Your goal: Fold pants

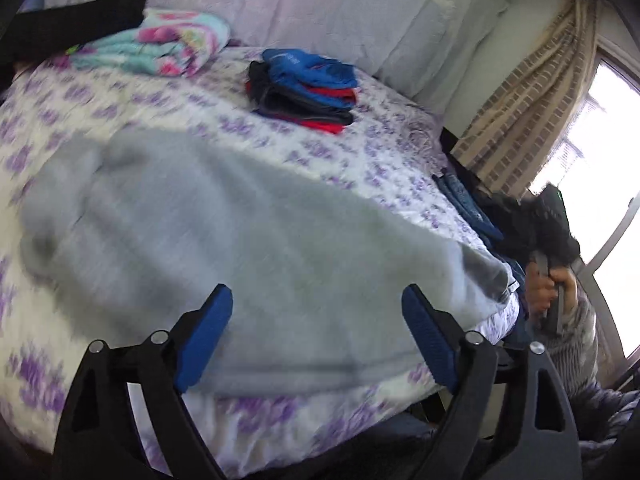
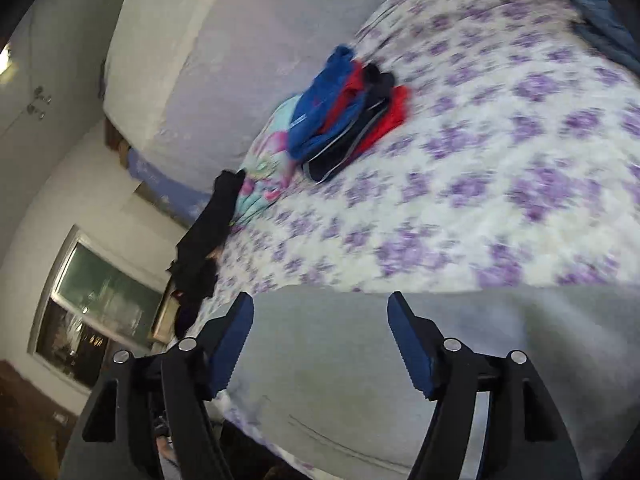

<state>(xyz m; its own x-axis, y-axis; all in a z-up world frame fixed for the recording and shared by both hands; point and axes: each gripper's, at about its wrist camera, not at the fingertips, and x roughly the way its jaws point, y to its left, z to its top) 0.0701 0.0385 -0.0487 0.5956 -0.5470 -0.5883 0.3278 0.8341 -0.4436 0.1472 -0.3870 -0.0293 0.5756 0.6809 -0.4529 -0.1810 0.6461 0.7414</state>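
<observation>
Grey pants (image 1: 208, 220) lie spread flat on the bed's flowered cover (image 1: 320, 148), blurred in the left wrist view. My left gripper (image 1: 316, 294) hovers over their near edge, its blue pads wide apart with nothing between them. In the right wrist view the same grey pants (image 2: 360, 360) fill the lower part of the picture. My right gripper (image 2: 320, 300) stands open above them, its pads clear of the cloth. At the bed's right edge a hand (image 1: 542, 292) grips a grey handle.
A stack of folded blue, red and dark clothes (image 1: 308, 88) (image 2: 344, 116) sits near the pillows (image 1: 320, 4). A folded pastel garment (image 1: 160, 44) and a black one (image 1: 80, 20) lie beyond it. More blue clothes (image 1: 468, 208) lie by the curtained window (image 1: 520, 100).
</observation>
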